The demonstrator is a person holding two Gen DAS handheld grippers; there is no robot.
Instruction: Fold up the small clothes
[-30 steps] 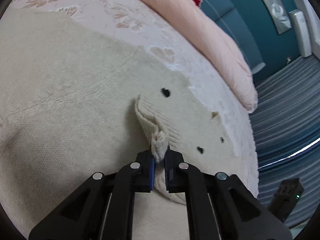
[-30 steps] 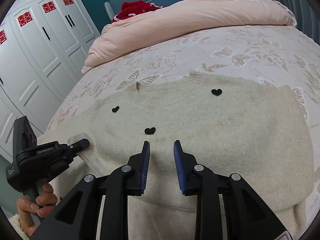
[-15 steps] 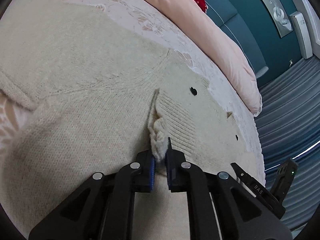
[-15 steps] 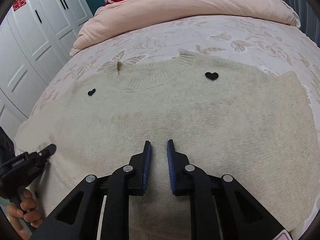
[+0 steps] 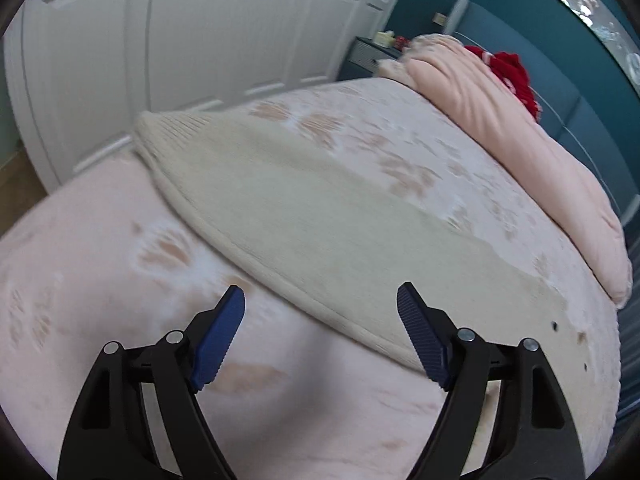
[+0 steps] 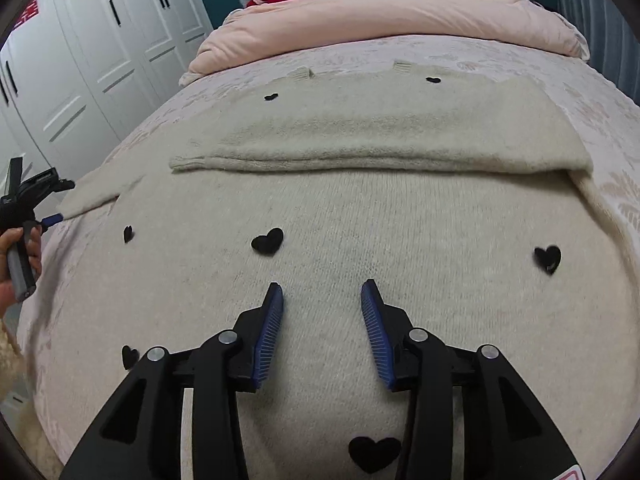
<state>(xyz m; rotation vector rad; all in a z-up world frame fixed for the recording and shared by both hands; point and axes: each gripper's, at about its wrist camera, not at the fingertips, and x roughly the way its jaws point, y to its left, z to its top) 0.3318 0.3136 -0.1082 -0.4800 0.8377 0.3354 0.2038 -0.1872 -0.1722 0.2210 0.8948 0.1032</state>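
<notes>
Cream sweater (image 6: 400, 240) blurs in the left view; both hand-held grippers, left (image 5: 320, 320) and right (image 6: 322, 300), are opening, empty.

Sweater (image 6: 400, 232) under the right gripper (image 6: 322, 304): cream knit, fuzzy and matt, with flat black felt-like hearts (image 6: 267, 241) just ahead of the tips. Gripper fingers (image 6: 224, 360) were matt black plastic; pads ribbed blue, rubbery-looking; pivot pins (image 6: 228, 337) bright metal. Bedspread (image 5: 120, 320) beneath the left gripper (image 5: 320, 308): pale pink cloth with a woven, faintly raised leaf pattern. Beyond both, a peach duvet (image 6: 400, 12), soft and smooth. Wardrobe doors (image 5: 200, 20) far ahead of the left tips: white, smooth, satin finish.
</notes>
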